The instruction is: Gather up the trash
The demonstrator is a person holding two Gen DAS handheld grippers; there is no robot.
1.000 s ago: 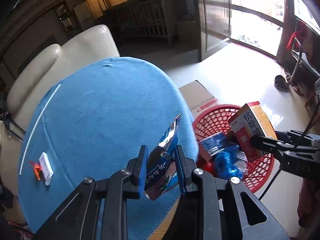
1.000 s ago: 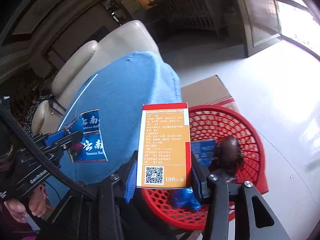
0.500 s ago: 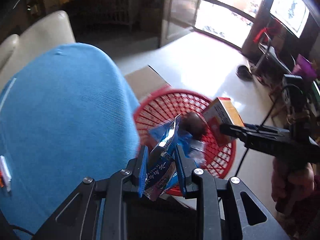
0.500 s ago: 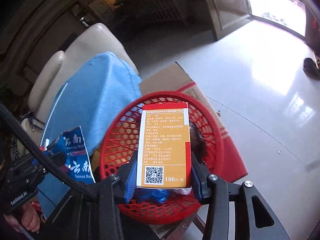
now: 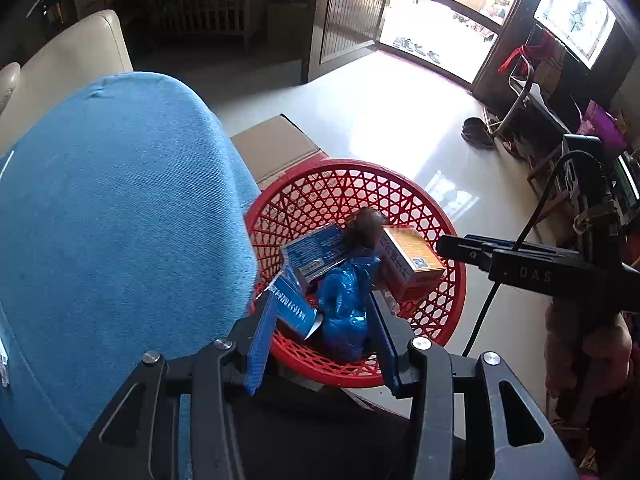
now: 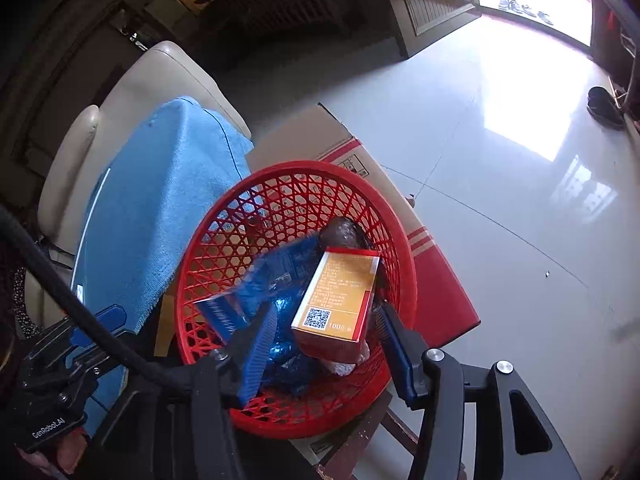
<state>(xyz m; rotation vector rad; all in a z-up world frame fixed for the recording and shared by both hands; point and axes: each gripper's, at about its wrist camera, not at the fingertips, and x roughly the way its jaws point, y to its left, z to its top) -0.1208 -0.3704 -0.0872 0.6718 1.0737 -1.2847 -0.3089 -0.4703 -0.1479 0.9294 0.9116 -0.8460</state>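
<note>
A red mesh basket [image 5: 400, 184] [image 6: 392, 216] stands beside the blue-covered table [image 5: 120, 220] [image 6: 160, 208]. In it lie an orange box [image 5: 412, 258] [image 6: 340, 300], a blue snack packet [image 5: 290, 300] [image 6: 224, 314], a blue box [image 5: 314, 248], a crumpled blue bag [image 5: 346, 304] [image 6: 286, 356] and a brown lump [image 5: 366, 226] [image 6: 340, 230]. My left gripper [image 5: 322, 342] is open and empty just above the basket's near rim. My right gripper [image 6: 326, 354] is open and empty above the basket; it also shows in the left wrist view [image 5: 520, 268].
The basket rests on a cardboard box [image 5: 276, 148] [image 6: 432, 280] with red stripes. A cream sofa [image 5: 68, 60] [image 6: 132, 92] stands behind the table. Shiny tiled floor [image 6: 500, 140] spreads to the right, with a dark shoe [image 5: 476, 132] [image 6: 604, 106] and a rack [image 5: 532, 92].
Both grippers have opened over the basket. The blue snack packet dropped from the left one and the orange box from the right one; both now lie in the basket.
</note>
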